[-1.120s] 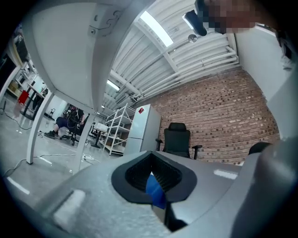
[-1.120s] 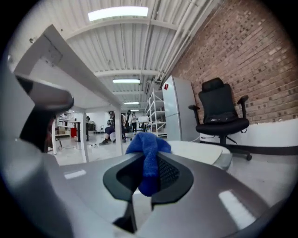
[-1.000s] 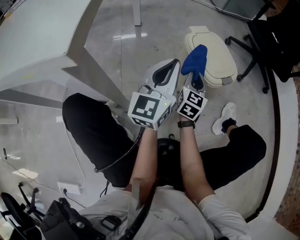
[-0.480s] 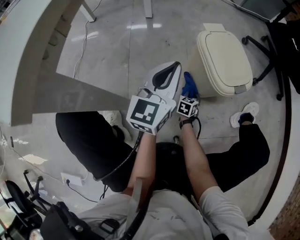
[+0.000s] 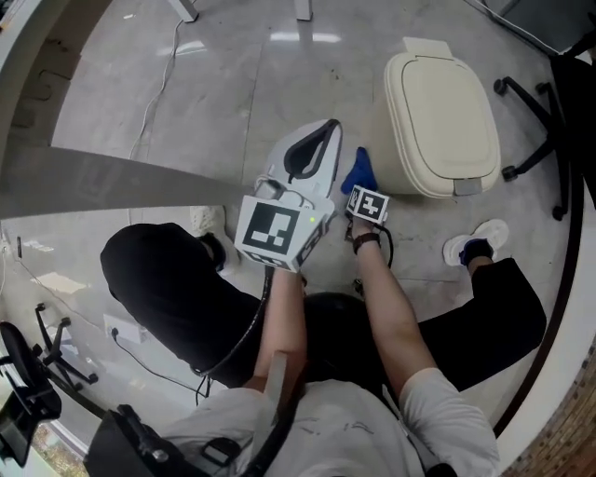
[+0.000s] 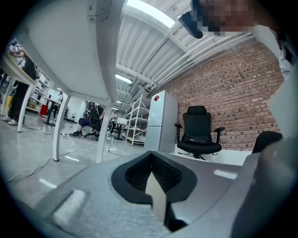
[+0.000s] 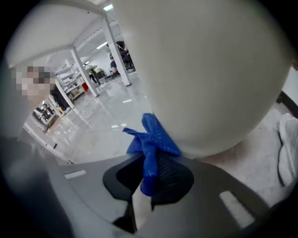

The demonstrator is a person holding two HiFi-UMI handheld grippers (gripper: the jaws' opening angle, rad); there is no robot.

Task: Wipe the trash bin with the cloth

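blue cloth (image 7: 151, 144) against the side of the cream trash bin (image 5: 442, 112)

the right tool (image 5: 359, 179) has its jaws clamped on the bunched, finely woven blue cloth, which lies against the bin's smooth, rounded plastic wall. the left tool (image 5: 312, 154), just left of the bin and apart from it, has its ribbed black jaws pressed together on nothing. the bin's flat lid is closed, and it stands on a glossy grey floor (image 5: 214, 93).

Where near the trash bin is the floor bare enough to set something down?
Widest bare floor: left of the trash bin, between the table legs and the grey table edge. A smaller strip lies between bin and white shoe. Crowded: right of the bin, by the office chair base, and at its left side, where the right gripper holds the cloth.
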